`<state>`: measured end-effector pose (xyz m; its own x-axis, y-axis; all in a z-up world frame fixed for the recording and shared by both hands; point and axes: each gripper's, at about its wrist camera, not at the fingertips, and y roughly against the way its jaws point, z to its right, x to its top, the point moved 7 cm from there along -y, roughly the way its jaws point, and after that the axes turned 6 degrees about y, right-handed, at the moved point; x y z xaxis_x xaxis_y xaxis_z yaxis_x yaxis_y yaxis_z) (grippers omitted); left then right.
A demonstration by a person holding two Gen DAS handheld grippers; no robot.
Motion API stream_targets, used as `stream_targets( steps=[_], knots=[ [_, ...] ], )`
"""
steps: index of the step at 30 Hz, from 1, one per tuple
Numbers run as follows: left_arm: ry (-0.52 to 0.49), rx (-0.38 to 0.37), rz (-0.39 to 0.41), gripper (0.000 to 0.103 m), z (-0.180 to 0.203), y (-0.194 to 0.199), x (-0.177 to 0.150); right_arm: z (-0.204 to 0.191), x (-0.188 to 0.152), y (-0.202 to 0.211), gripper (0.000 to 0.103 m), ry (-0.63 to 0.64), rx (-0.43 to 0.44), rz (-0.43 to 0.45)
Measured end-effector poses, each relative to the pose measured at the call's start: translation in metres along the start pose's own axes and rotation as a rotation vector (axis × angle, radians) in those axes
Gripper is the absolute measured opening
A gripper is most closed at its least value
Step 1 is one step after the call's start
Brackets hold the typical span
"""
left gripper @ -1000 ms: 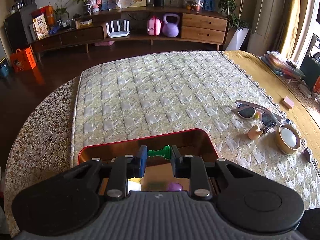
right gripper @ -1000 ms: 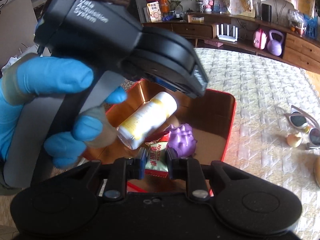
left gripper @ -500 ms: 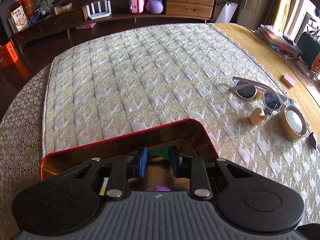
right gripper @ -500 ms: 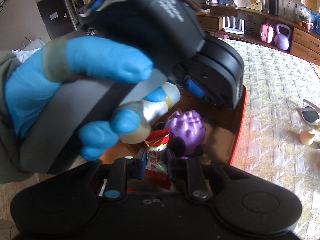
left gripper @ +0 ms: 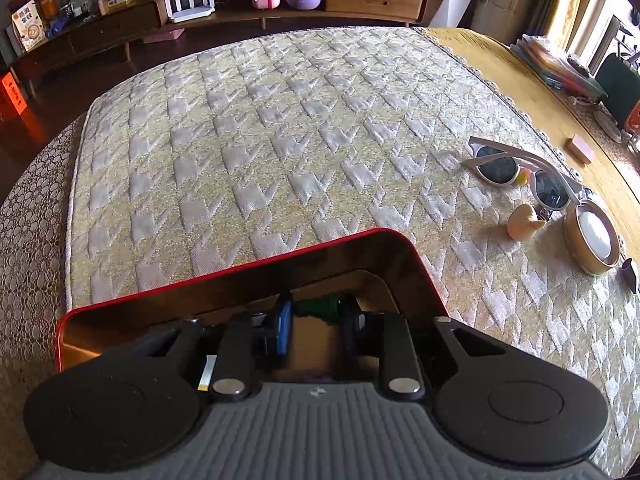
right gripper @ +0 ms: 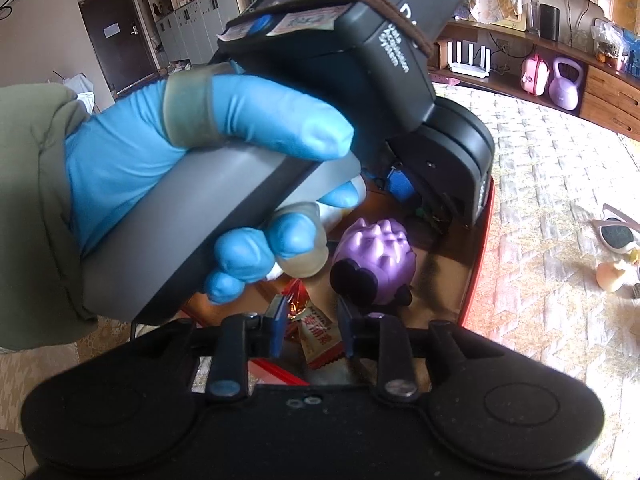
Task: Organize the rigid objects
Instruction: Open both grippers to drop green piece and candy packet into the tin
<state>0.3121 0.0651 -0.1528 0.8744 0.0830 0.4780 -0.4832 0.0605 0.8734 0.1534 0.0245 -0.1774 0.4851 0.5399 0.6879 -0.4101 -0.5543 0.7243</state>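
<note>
Quilted, houndstooth-patterned cloth point(left gripper: 280, 140) covers the tabletop in the left wrist view, with a long wooden sideboard point(left gripper: 240, 4) against the far wall. A red-rimmed box point(left gripper: 248, 268) sits at the near edge of the cloth. The left tongs point(left gripper: 314, 320) reach down inside it, set narrow and clamped on a small green piece point(left gripper: 320, 306) held crosswise between the pads, above the box floor. Off to the right on the cloth lie white-framed sunglasses point(left gripper: 520, 168), a pale yellow duck figure point(left gripper: 522, 222) just beside them, and a round gold tin point(left gripper: 592, 240) near the duck.

From the right wrist view, the same cloth point(right gripper: 540, 184) runs off to the right and the box's red rim point(right gripper: 478, 252) shows at centre right. A blue-gloved left hand point(right gripper: 180, 148), with an olive sleeve point(right gripper: 32, 208) behind it, grips the body of the left tongs point(right gripper: 424, 210), whose tips are low inside the box. On the box floor rests a purple spiky toy point(right gripper: 378, 264). The right tongs point(right gripper: 310, 322) hover at the near side of the box and their jaws are opening; a red and white snack packet point(right gripper: 320, 338) lies between the pads, which no longer press on it. A white bottle is mostly hidden behind the gloved fingers point(right gripper: 280, 236). The sunglasses point(right gripper: 616, 232) and duck figure point(right gripper: 610, 276) lie at the right edge.
</note>
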Motion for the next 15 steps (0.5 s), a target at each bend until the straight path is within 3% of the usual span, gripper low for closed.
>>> stream_targets(
  steps=[4,11,13,15],
  knots=[
    [0.017,0.003,0.001,0.025,-0.003,0.004,-0.002,0.003,-0.001,0.005,0.038,-0.009,-0.016,0.014],
    [0.033,-0.008,0.032,0.032,-0.006,0.019,-0.002,0.008,-0.002,0.014,0.040,-0.028,-0.026,0.034],
    [0.036,-0.015,0.041,0.040,-0.007,0.024,-0.003,0.008,-0.002,0.018,0.041,-0.031,-0.028,0.039],
    [0.034,-0.006,0.068,0.065,-0.007,0.032,-0.003,0.008,-0.001,0.022,0.042,-0.034,-0.028,0.047]
  ],
)
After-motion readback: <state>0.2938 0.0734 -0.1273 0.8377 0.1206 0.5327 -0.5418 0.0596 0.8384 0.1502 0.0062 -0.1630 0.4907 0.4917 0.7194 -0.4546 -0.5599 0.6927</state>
